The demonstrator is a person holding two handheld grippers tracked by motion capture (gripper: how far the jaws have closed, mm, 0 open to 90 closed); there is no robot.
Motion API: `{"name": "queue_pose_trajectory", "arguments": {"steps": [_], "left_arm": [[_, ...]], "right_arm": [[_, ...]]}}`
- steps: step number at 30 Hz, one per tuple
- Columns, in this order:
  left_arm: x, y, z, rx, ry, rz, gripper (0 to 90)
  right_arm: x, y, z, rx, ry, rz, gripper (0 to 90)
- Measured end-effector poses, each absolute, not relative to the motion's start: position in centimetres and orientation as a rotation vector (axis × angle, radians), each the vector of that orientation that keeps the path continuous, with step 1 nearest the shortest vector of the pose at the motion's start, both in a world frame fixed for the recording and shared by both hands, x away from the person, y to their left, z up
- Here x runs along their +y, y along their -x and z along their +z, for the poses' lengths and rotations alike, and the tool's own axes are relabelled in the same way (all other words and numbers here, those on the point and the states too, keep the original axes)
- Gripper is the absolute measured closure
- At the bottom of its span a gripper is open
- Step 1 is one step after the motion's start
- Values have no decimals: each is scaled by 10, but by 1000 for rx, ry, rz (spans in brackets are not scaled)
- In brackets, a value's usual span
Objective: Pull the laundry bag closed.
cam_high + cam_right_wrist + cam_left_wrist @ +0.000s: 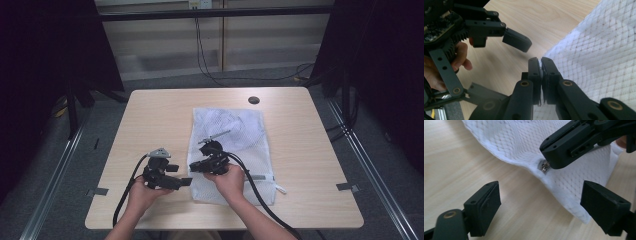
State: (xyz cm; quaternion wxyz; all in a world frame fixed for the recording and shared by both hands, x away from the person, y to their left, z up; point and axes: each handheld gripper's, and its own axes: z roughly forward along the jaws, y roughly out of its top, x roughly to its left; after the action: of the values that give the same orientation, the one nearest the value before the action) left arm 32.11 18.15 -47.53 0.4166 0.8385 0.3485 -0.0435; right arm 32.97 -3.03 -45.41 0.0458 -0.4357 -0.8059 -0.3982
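Note:
A white mesh laundry bag lies flat on the wooden table. My right gripper is shut on the bag's lifted left edge; its jaws pinch the fabric beside a small metal zipper pull. My left gripper is open just left of that edge. In the left gripper view its jaws stand wide apart on either side of the raised corner of the bag without touching it, just below the right gripper. The right gripper view has the left gripper close by, held in a hand.
A dark round cable hole sits near the table's far edge. A white zipper tab pokes out at the bag's near right corner. Black cables trail from both grippers toward the near edge. Bare wood lies left and right of the bag.

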Motion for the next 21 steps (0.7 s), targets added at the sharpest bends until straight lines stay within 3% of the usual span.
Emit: {"name": "queue_pose_trajectory", "arguments": {"steps": [21], "left_arm": [[168, -325, -482, 955, -2089, -244, 426]], "right_arm": [[-31, -329, -452, -2403, 1384, -1210, 867]]}}
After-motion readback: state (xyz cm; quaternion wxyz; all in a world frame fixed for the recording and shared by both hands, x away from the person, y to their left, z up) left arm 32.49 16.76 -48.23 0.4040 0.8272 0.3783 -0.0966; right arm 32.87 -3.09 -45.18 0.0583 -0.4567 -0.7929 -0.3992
